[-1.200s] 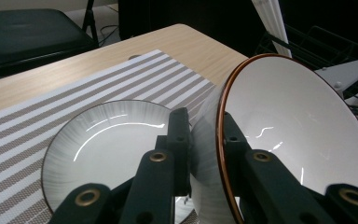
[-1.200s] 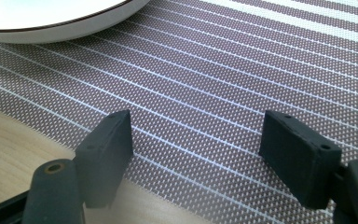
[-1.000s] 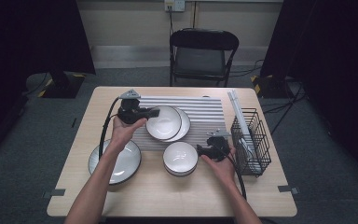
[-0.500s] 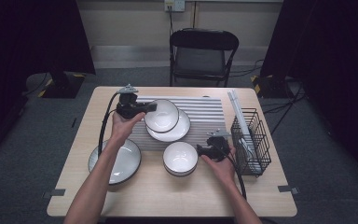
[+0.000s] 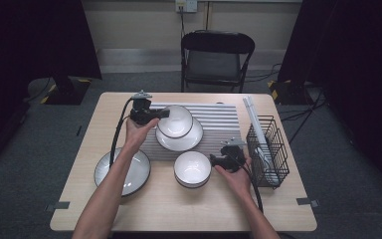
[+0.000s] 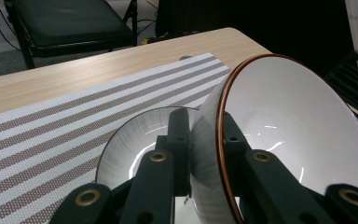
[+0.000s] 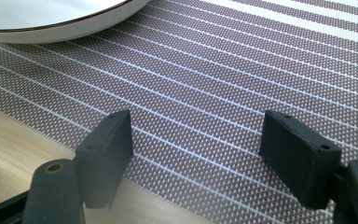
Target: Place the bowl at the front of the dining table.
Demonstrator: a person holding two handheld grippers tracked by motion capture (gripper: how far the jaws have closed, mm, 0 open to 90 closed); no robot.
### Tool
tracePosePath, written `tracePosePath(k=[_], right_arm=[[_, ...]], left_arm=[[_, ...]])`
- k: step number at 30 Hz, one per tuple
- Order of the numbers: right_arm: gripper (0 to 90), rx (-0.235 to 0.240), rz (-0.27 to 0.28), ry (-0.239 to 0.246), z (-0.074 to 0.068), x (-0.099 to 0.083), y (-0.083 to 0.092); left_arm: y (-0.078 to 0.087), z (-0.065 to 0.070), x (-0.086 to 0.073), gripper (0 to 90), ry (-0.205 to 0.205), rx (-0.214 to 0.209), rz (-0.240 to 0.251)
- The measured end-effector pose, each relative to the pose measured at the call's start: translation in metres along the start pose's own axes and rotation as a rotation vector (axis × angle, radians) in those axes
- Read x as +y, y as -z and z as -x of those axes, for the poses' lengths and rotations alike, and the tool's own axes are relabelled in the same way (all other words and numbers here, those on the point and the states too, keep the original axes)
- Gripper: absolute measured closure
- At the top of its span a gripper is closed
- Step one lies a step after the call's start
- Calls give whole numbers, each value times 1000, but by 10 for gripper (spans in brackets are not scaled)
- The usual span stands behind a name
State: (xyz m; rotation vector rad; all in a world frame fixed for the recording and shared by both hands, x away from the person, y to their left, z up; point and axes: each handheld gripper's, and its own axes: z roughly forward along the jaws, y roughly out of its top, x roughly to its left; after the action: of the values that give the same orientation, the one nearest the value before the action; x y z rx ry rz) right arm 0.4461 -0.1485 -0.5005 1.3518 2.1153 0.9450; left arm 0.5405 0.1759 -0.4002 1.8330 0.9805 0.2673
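My left gripper [image 5: 163, 114] [image 6: 205, 126] is shut on the rim of a white bowl [image 5: 175, 121] [image 6: 289, 135] with a brown edge. The bowl is tilted and hangs just over a white plate [image 5: 181, 141] [image 6: 130, 144] on the striped mat [image 5: 219, 124] [image 6: 51, 135]. My right gripper [image 5: 218, 160] [image 7: 196, 135] stands open at the mat's [image 7: 223, 70] near edge, with nothing between its jaws. It is just right of a stack of white bowls [image 5: 192, 168]. The plate's rim [image 7: 51, 21] lies beyond its jaws.
A large dark-rimmed plate [image 5: 124, 172] lies at the table's front left. A black wire basket [image 5: 268, 149] holding white items stands on the right side. A folding chair [image 5: 216, 55] stands behind the table.
The left gripper has carried the bowl a little toward the far side of the mat, over the plate. The right gripper has stayed in place.
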Motion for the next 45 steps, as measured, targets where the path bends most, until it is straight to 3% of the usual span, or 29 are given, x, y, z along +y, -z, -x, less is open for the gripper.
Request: tracePosePath(k=[8,14,27,38,45], right_arm=[[250,0,0,0,0,0,0],[250,0,0,0,0,0,0],[250,0,0,0,0,0,0],[250,0,0,0,0,0,0],[250,0,0,0,0,0,0]], left_arm=[[-15,-8,-6,793,31,25,-1],[-30,-15,-14,793,75,43,-43],[-48,-19,-25,791,127,77,-91],[-57,-22,-32,789,152,64,-116],[-59,-23,-32,793,166,83,-116]])
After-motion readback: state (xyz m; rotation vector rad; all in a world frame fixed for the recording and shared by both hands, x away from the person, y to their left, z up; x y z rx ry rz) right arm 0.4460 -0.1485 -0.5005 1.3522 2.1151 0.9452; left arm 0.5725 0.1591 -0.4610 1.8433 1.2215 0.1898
